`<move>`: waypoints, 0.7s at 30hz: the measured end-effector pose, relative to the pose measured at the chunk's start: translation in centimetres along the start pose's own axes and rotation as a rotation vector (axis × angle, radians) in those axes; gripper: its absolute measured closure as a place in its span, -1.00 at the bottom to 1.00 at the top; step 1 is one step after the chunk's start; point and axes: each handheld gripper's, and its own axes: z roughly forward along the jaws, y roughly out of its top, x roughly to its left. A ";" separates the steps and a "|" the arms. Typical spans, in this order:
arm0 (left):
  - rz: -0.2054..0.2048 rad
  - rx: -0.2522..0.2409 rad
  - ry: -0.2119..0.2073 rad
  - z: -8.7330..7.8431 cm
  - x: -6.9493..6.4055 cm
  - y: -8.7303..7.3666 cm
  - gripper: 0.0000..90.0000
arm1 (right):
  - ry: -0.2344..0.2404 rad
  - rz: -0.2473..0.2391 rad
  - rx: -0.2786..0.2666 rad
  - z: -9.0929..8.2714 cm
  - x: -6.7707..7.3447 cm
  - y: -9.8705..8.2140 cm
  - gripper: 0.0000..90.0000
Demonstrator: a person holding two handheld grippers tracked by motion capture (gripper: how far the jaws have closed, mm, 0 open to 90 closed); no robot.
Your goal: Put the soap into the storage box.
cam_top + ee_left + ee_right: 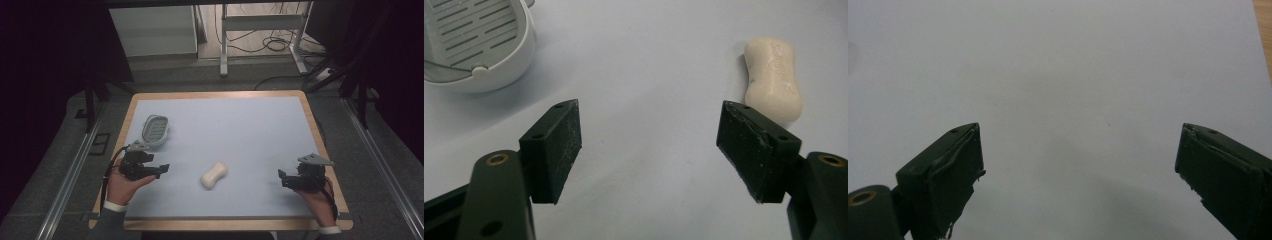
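A cream bar of soap lies on the pale mat near the middle of the table's front half. A white soap dish with a slotted insert sits to the left, farther back. My left gripper rests at the front left, open, its jaws pointing right toward the soap. In the left gripper view the soap lies just beyond the right jaw and the dish is at upper left. My right gripper is at the front right, open, with bare mat between its jaws.
The pale mat covers a wooden table whose rim shows all round. Beyond the far edge stand a white cabinet, a metal frame and floor cables. Metal rails run along both sides.
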 end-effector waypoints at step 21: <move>0.048 0.035 -0.019 1.2 -1.9 2.4 -0.43 | 0.006 -0.004 0.010 0.2 0.1 -0.1 -0.88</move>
